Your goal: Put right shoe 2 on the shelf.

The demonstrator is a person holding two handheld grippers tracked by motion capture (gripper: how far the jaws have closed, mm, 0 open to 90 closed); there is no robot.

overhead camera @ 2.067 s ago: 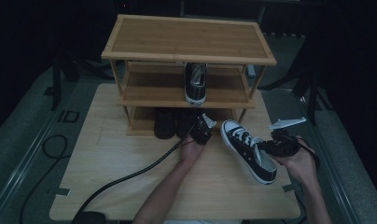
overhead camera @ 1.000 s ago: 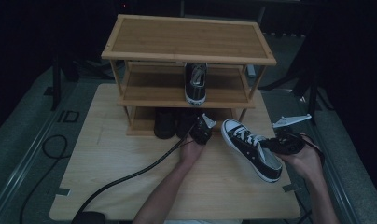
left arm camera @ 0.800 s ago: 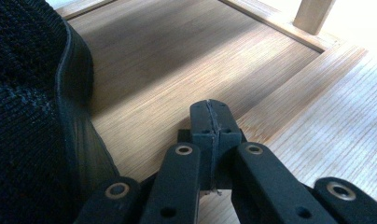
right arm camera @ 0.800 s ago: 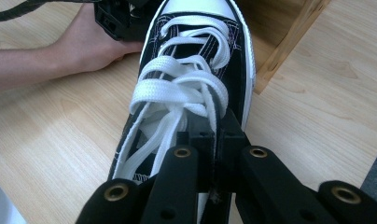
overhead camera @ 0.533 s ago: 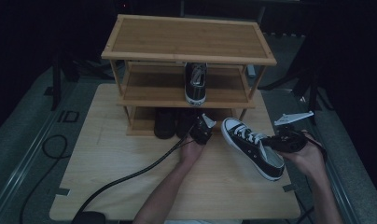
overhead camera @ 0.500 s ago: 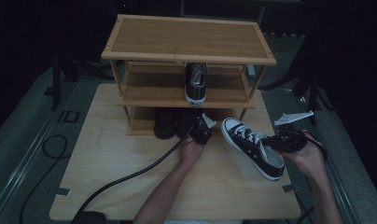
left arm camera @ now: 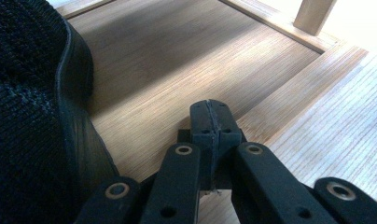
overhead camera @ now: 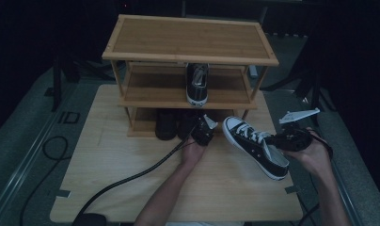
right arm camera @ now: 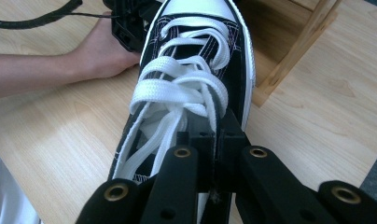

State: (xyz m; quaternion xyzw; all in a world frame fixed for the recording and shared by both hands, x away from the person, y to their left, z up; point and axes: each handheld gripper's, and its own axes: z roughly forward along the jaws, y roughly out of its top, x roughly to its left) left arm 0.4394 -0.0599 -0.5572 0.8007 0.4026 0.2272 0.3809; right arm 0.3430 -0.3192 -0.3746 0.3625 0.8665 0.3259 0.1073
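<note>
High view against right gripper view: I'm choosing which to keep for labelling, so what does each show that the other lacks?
The high view alone gives the whole shoe rack, a sneaker on its middle shelf and dark shoes on the bottom shelf.

The right gripper view alone gives the right tongs shut on the side wall of the black sneaker, beside the laces.

Both show that sneaker, the left hand and the wooden table.
</note>
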